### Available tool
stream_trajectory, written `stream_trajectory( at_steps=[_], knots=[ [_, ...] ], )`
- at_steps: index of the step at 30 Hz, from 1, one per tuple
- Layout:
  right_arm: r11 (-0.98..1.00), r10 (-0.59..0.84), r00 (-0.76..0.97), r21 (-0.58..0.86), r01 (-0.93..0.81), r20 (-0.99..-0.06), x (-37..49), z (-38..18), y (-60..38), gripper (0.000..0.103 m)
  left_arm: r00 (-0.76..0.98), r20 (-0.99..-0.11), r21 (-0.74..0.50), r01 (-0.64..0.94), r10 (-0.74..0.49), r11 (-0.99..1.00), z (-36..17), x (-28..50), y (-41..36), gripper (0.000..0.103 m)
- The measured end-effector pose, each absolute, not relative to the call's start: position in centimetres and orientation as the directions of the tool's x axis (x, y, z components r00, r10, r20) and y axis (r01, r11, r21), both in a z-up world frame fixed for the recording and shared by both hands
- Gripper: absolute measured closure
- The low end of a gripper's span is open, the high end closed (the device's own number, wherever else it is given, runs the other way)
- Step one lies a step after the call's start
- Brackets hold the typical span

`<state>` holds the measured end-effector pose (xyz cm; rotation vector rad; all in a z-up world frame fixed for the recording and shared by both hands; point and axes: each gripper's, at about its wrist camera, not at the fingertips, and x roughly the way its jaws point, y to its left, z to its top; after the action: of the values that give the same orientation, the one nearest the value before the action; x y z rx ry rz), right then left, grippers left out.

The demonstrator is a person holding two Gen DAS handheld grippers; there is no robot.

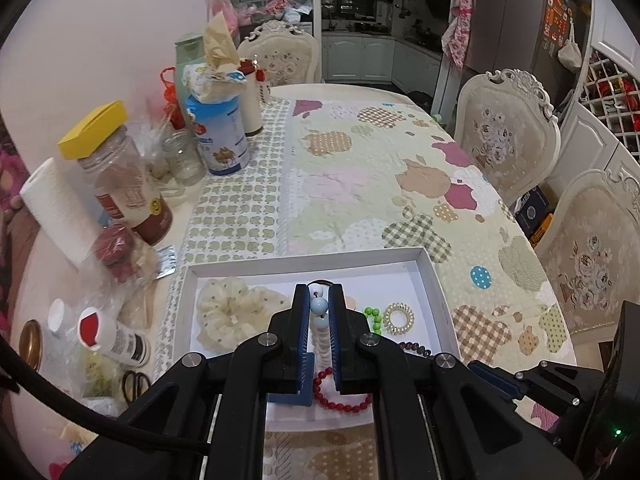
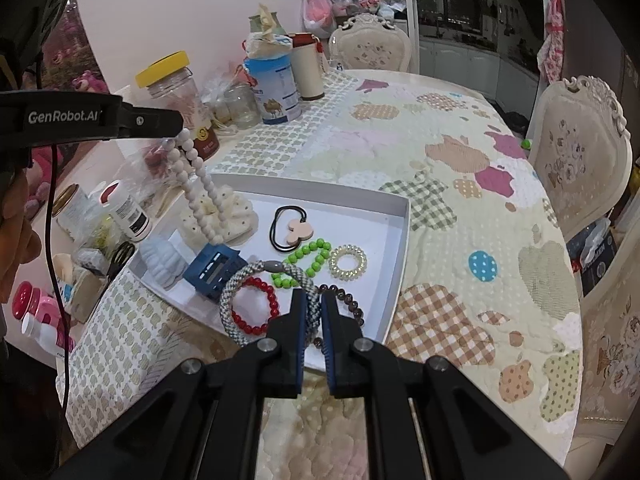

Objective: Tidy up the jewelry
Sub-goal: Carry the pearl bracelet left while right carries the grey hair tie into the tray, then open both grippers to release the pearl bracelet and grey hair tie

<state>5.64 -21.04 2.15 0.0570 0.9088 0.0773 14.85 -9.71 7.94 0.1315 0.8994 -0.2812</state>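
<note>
My left gripper (image 1: 319, 312) pinches a white bead necklace (image 2: 200, 184) hanging above the white tray (image 2: 394, 248). My right gripper (image 2: 313, 312) clamps a grey woven rope bracelet (image 2: 240, 284) over the tray, beside the red bead bracelet (image 2: 256, 308) and blue box (image 2: 214, 270).

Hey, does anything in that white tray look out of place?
Mostly the blue ridged plastic block in the white tray: it sits among bracelets and hair ties but looks like neither. The cream bead strand dangles onto it.

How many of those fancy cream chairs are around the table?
3. One chair stands at the far end of the table, and two sit along the right side, one farther and one nearer. Others may be out of view.
</note>
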Motion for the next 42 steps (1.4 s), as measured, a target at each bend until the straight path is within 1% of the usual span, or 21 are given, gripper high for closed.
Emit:
stream_trajectory(
  at_steps=[9,16,22,26,33,35,36,37,38,39,40,42],
  knots=[
    [0.997,0.068,0.584,0.075,-0.011,-0.809,7.8,0.7,-21.8,0.095,0.545,-0.814,-0.037,0.297,-0.202,0.954,5.1,17.9,-9.4,0.095],
    [0.998,0.056,0.546,0.068,0.002,-0.836,10.3,-1.5,-21.8,0.095,0.479,-0.863,-0.070,0.204,-0.162,0.976,0.3,21.0,-5.7,0.095],
    [0.998,0.059,0.504,0.064,-0.008,-0.862,12.8,-4.2,-20.9,0.095,0.437,-0.888,-0.092,0.135,-0.143,0.987,-2.8,21.9,-2.8,0.095],
    [0.998,0.066,0.478,0.060,-0.027,-0.876,14.1,-5.9,-19.9,0.095,0.419,-0.897,-0.101,0.111,-0.139,0.989,-4.1,22.0,-1.7,0.095],
    [0.997,0.077,0.464,0.066,-0.041,-0.882,14.9,-7.2,-19.2,0.095,0.414,-0.896,-0.123,0.114,-0.160,0.986,-4.6,21.4,-1.7,0.094],
    [0.997,0.076,0.461,0.069,-0.034,-0.884,14.9,-7.2,-19.3,0.089,0.412,-0.899,-0.118,0.107,-0.152,0.987,-4.5,21.2,-1.7,0.082],
    [0.997,0.074,0.463,0.068,-0.029,-0.883,14.8,-7.1,-19.4,0.087,0.413,-0.898,-0.119,0.103,-0.151,0.988,-4.5,21.0,-1.7,0.072],
    [0.997,0.075,0.467,0.070,-0.027,-0.881,14.7,-7.0,-19.4,0.082,0.415,-0.897,-0.120,0.101,-0.151,0.988,-4.4,20.8,-1.7,0.070],
    [0.997,0.079,0.477,0.076,-0.025,-0.876,14.4,-6.7,-19.5,0.074,0.418,-0.896,-0.116,0.100,-0.148,0.988,-4.3,20.7,-1.7,0.070],
    [0.997,0.080,0.483,0.080,-0.022,-0.872,14.3,-6.5,-19.6,0.070,0.421,-0.896,-0.108,0.100,-0.140,0.989,-4.2,20.4,-1.8,0.070],
    [0.996,0.082,0.488,0.083,-0.019,-0.869,14.1,-6.3,-19.6,0.068,0.425,-0.896,-0.097,0.101,-0.131,0.990,-4.1,20.0,-1.8,0.069],
    [0.996,0.086,0.497,0.092,-0.012,-0.863,13.5,-5.7,-19.7,0.068,0.429,-0.894,-0.093,0.107,-0.131,0.990,-3.8,19.3,-1.8,0.069]
  ],
)
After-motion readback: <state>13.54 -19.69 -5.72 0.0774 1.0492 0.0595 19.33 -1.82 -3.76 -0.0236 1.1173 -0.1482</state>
